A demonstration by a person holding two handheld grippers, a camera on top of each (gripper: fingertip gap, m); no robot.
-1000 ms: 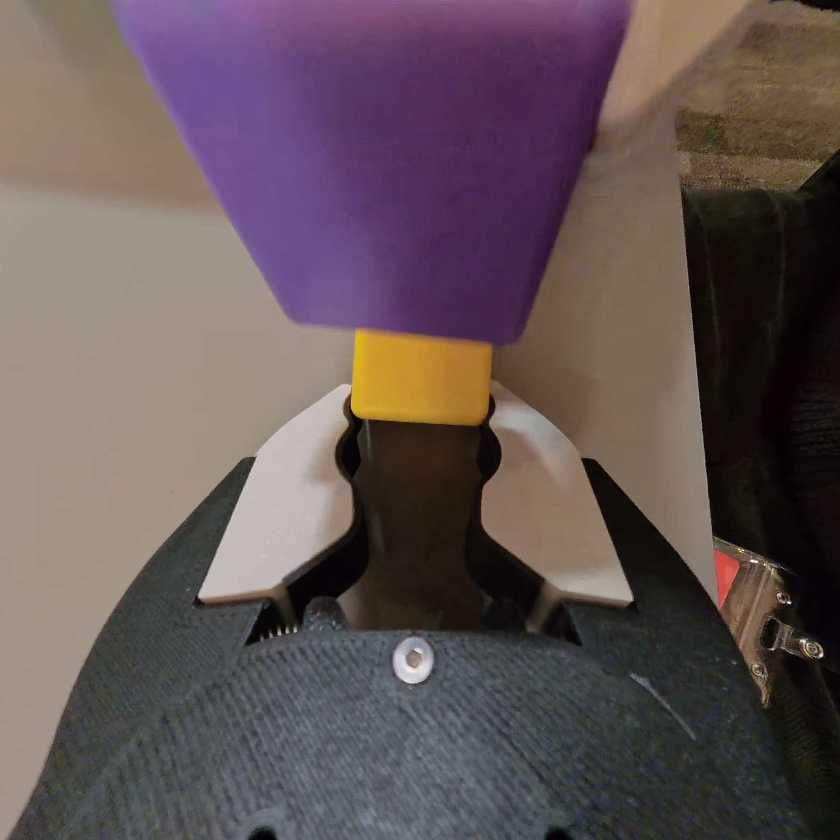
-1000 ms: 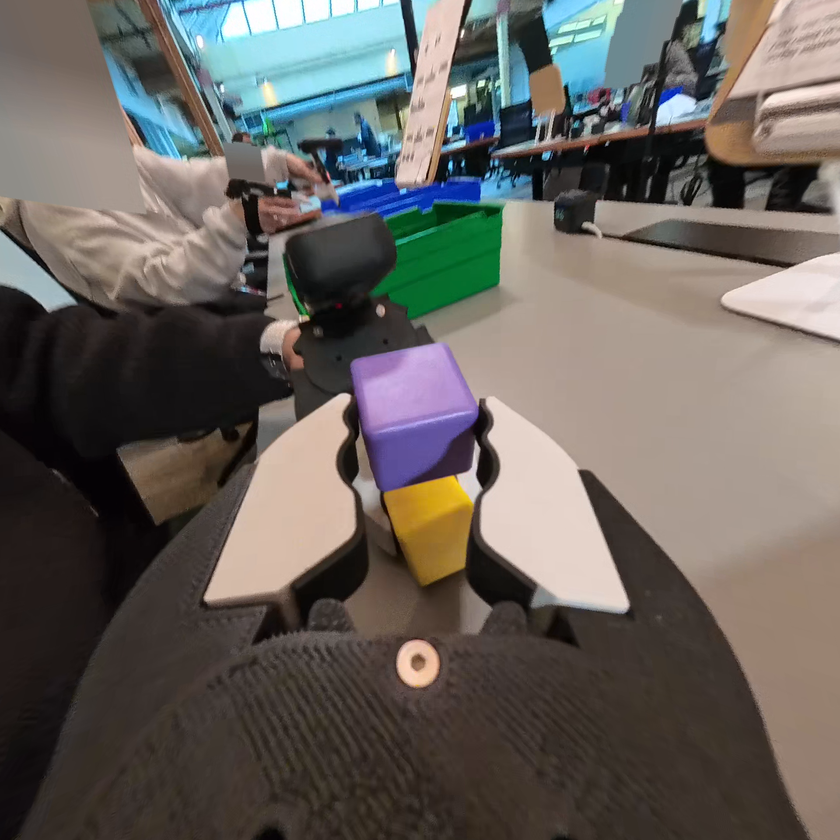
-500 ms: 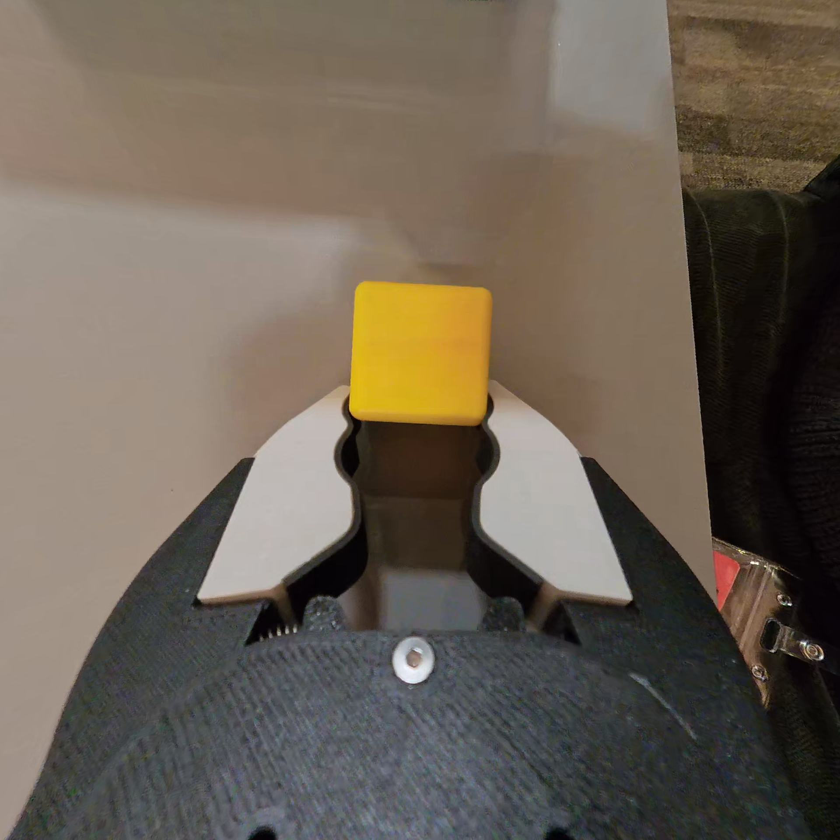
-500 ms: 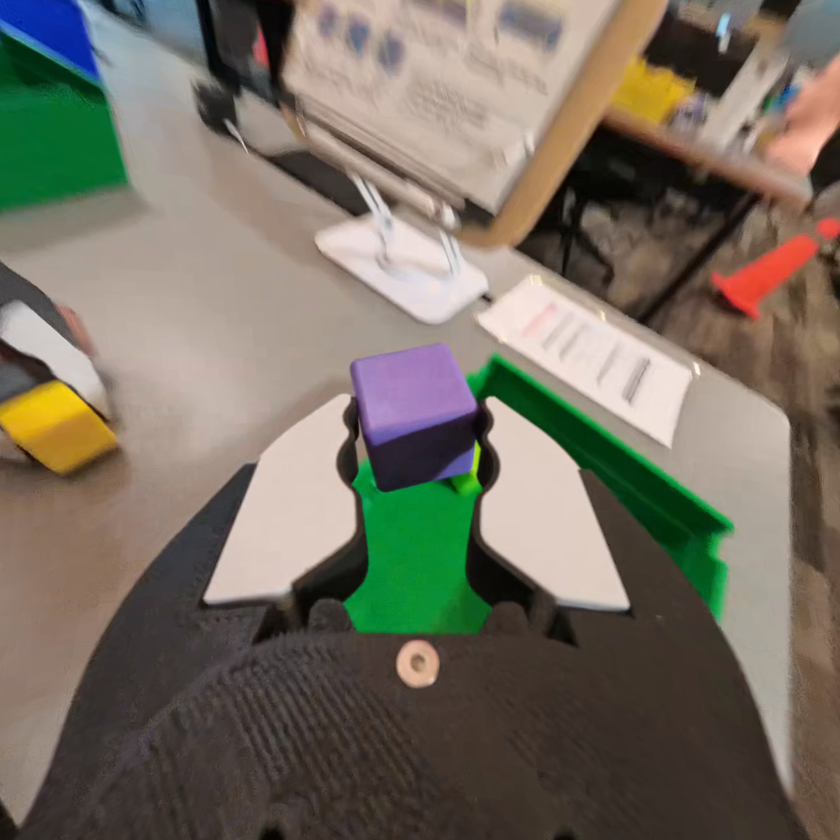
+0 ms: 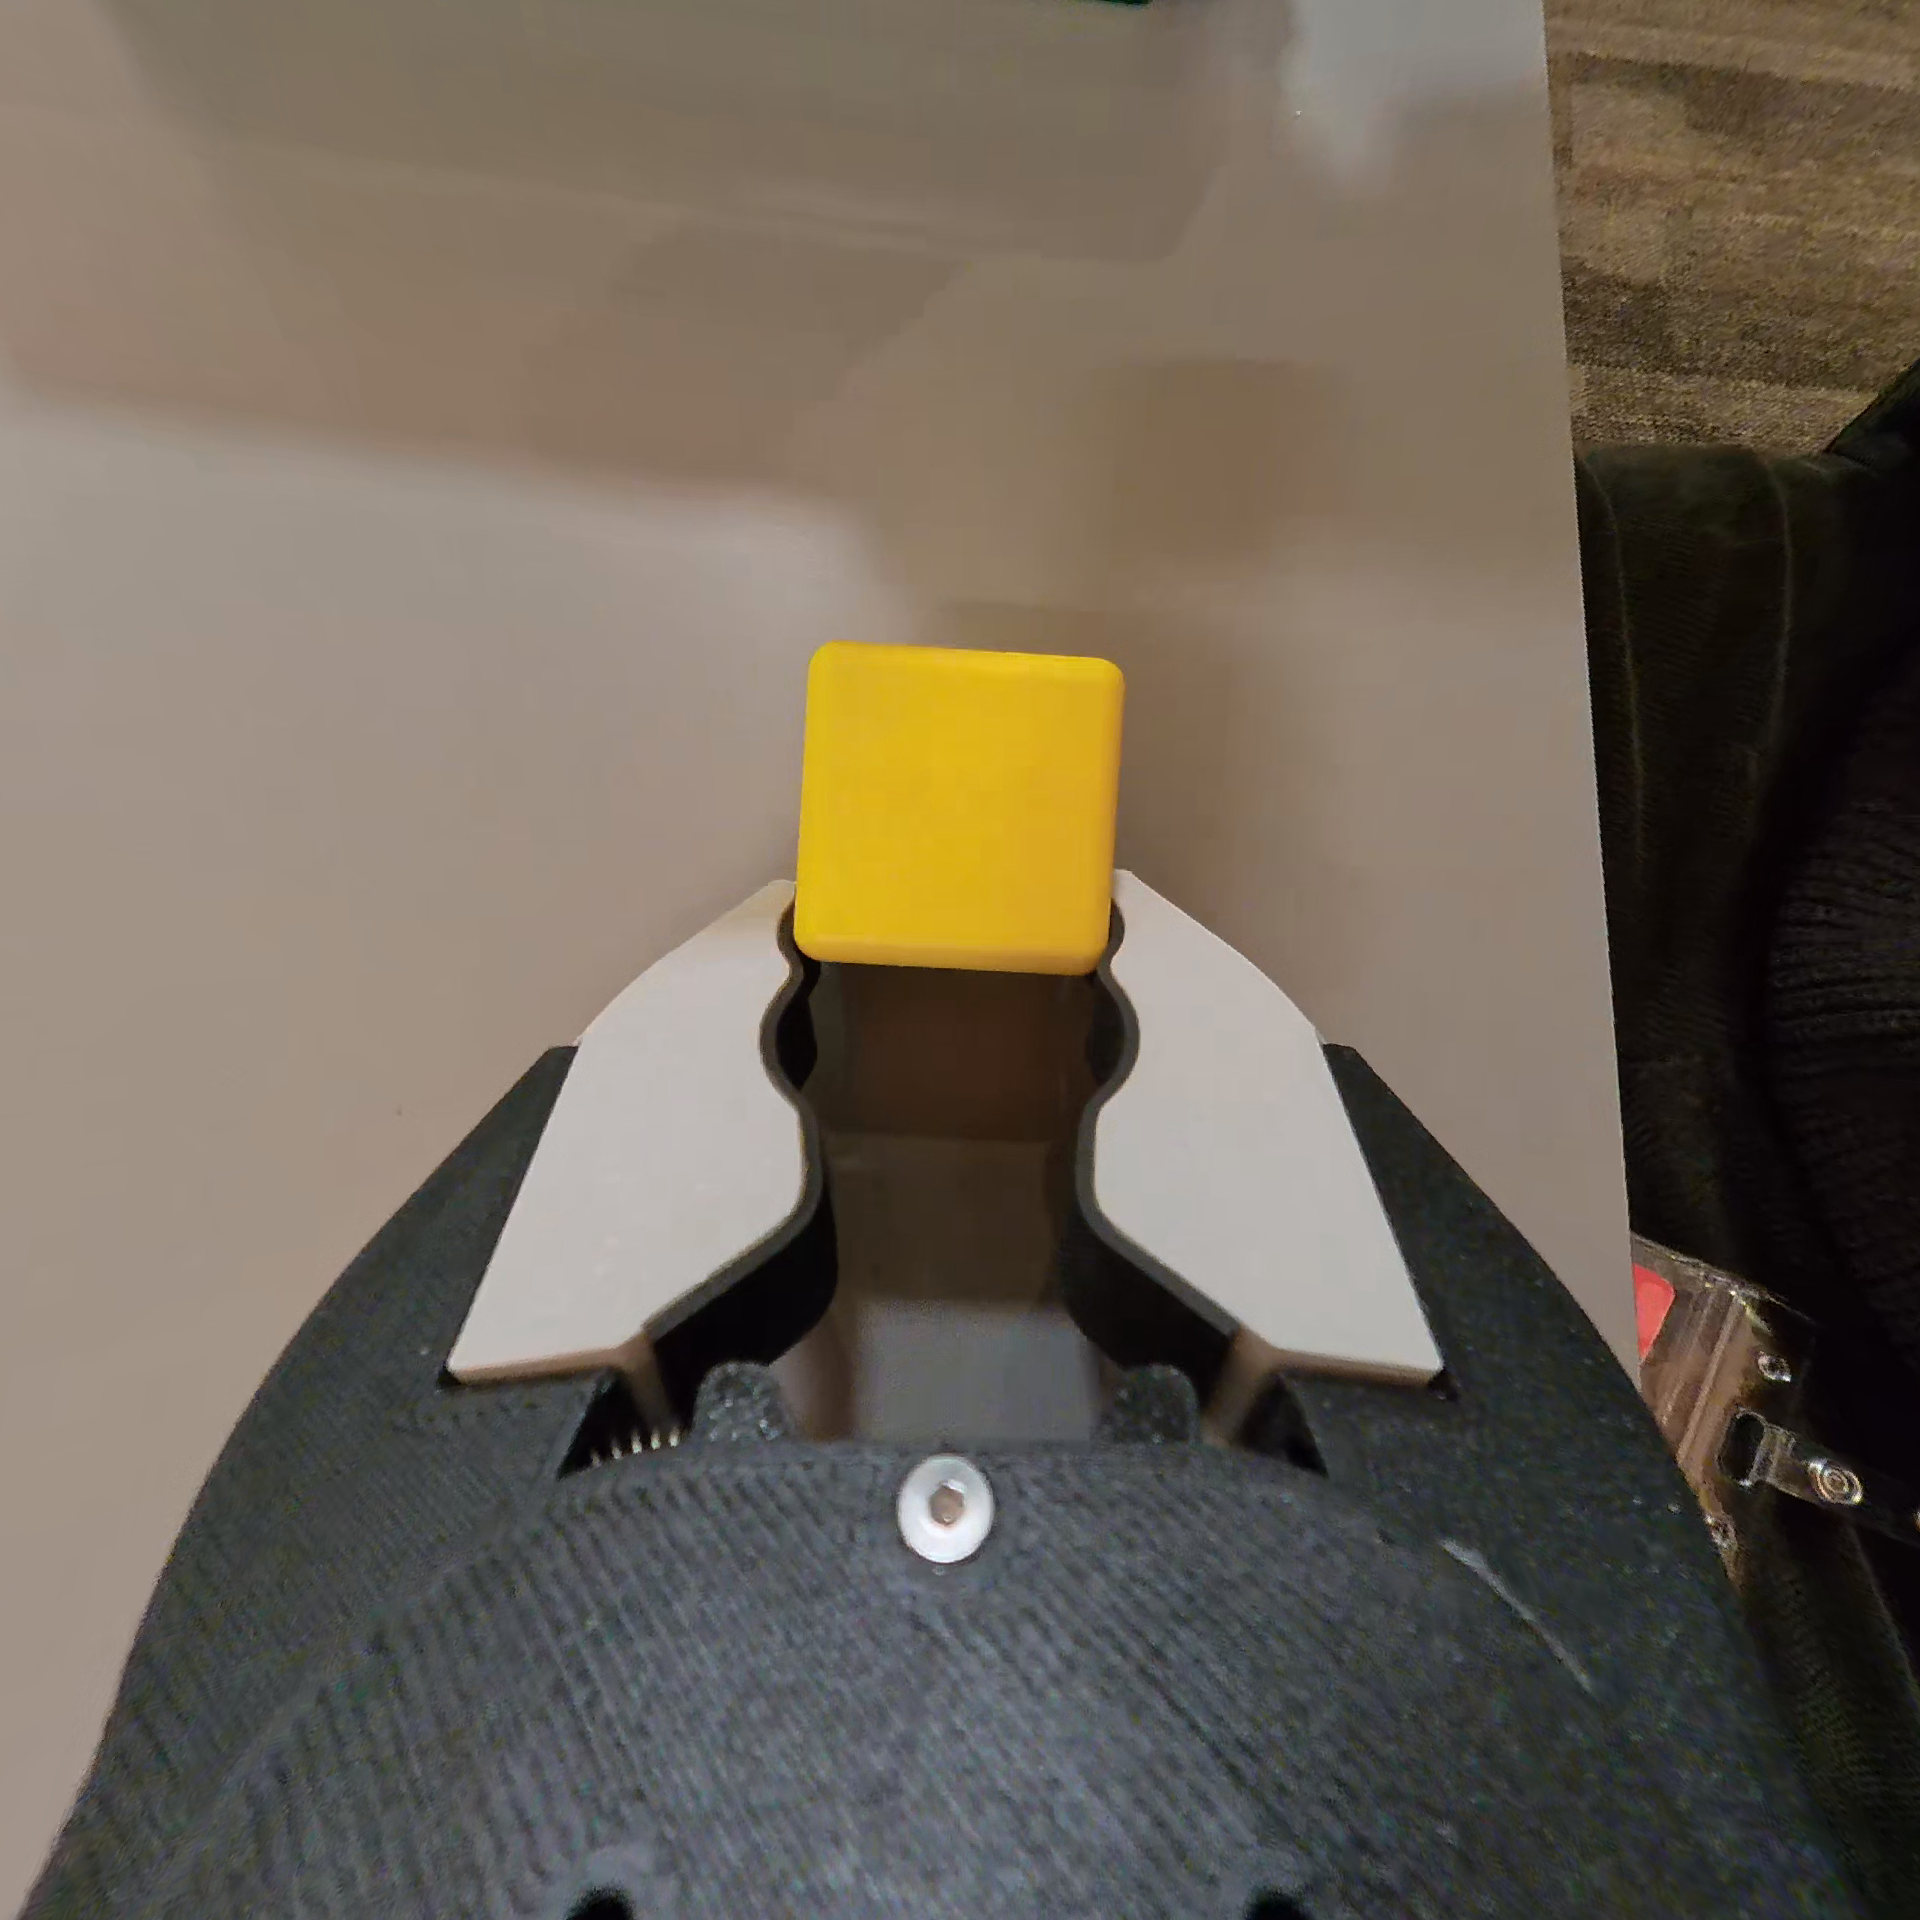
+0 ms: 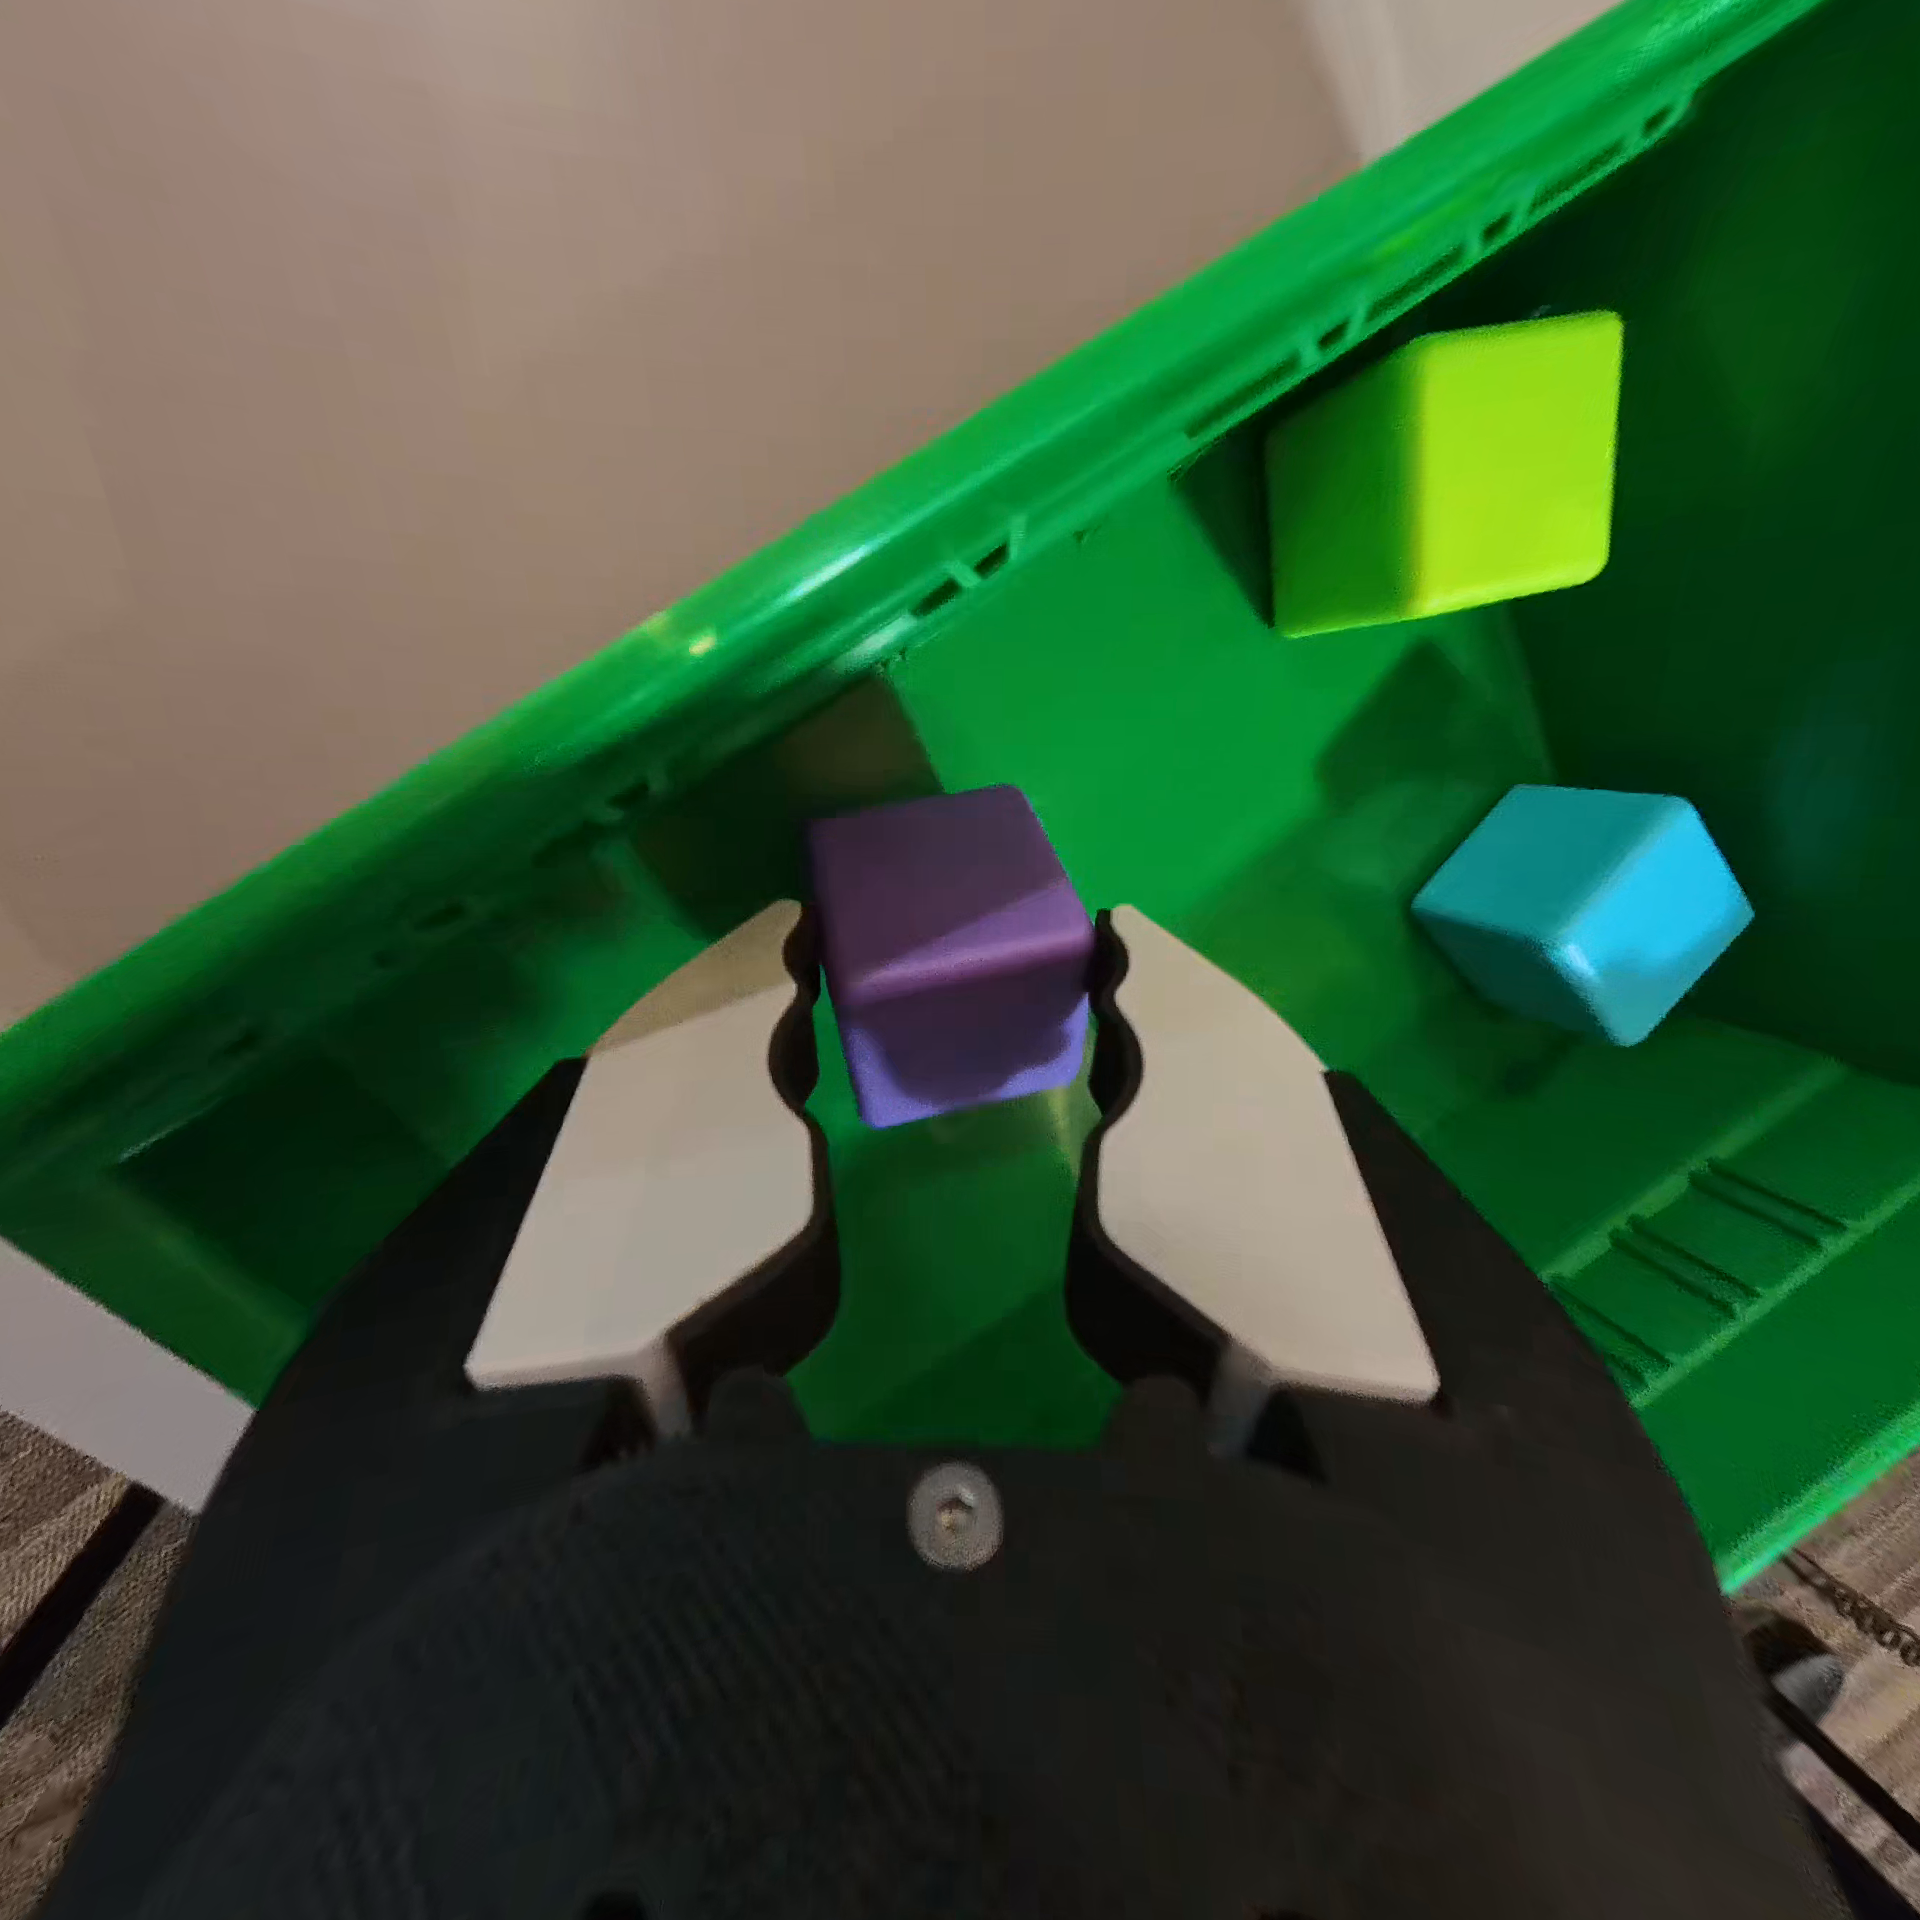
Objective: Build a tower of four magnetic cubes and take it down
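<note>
My left gripper point(image 5: 954, 914) is shut on a yellow cube point(image 5: 958, 808) and holds it at the grey table point(image 5: 416, 727), seen from above. My right gripper point(image 6: 948, 956) is shut on a purple cube point(image 6: 948, 940) and holds it inside a green bin point(image 6: 1143, 748), pointing down at the bin's floor. A lime cube point(image 6: 1444, 473) and a light blue cube point(image 6: 1584, 909) lie loose in the bin to the right of the purple cube.
The table's right edge point(image 5: 1569, 727) runs close to the yellow cube, with carpet point(image 5: 1745, 208) and a dark sleeve point(image 5: 1787, 883) beyond it. The bin's rim point(image 6: 831, 582) crosses the right wrist view diagonally, with table beyond.
My right gripper pulled the purple cube off the yellow one, swung it away to the right and brought it down into the green bin. My left gripper stayed still, holding the yellow cube.
</note>
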